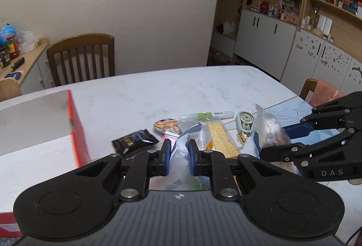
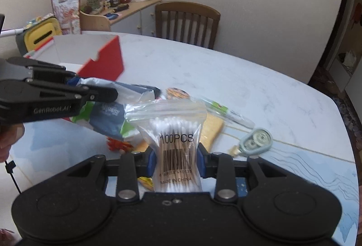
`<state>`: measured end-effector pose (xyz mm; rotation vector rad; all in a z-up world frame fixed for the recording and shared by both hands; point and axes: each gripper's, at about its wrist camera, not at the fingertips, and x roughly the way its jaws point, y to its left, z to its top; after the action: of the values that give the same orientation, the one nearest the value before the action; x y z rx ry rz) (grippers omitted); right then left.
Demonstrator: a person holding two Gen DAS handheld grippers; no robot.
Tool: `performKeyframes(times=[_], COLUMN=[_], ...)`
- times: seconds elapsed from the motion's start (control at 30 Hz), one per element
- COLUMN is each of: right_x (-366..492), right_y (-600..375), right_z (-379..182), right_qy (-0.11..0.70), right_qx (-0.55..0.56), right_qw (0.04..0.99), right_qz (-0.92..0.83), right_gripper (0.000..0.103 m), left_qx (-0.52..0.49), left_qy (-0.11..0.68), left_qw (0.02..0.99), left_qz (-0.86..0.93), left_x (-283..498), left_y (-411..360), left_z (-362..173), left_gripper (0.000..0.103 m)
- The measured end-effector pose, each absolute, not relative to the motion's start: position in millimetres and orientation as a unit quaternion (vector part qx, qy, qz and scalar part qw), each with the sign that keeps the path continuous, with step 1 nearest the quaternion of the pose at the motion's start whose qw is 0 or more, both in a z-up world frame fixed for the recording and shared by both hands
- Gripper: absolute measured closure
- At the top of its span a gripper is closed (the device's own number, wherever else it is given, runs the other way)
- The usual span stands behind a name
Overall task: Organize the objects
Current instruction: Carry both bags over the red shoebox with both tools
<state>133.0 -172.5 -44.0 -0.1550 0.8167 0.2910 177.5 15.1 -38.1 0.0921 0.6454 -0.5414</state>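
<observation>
The left claw (image 1: pixel 178 156) was clenched on a crumpled blue, white and green packet (image 1: pixel 181 144), holding it just above the white marble counter (image 1: pixel 158 92) near the open red box (image 2: pixel 101 62). The right claw (image 2: pixel 176 161) was grasping a clear zip bag of cotton swabs (image 2: pixel 174 130), upright between its blue pads. Below them on the counter lay a black sachet (image 1: pixel 133 140), a yellow sponge (image 1: pixel 220 137), a white pen (image 1: pixel 207 114) and a correction tape roller (image 2: pixel 255 139)

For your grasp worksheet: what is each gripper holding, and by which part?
The right gripper pinches the cotton swab bag across its lower middle. The left gripper is shut on a blue-and-white plastic packet near its crumpled edge.
</observation>
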Motion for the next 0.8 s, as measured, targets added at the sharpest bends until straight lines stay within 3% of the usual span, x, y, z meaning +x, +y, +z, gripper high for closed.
performKeyframes(times=[0.8], right_x=[210], right_y=[-15], right_z=[-4], right_qy=[0.371], right_qx=[-0.141], right_qw=[0.879], right_qz=[0.264], right_gripper=[0.07], left_qx=[0.021], left_qy=[0.256], left_qw=[0.957], left_qz=[-0.136], left_x=[203], left_y=[165], left_z=[25], left_gripper=[0.088])
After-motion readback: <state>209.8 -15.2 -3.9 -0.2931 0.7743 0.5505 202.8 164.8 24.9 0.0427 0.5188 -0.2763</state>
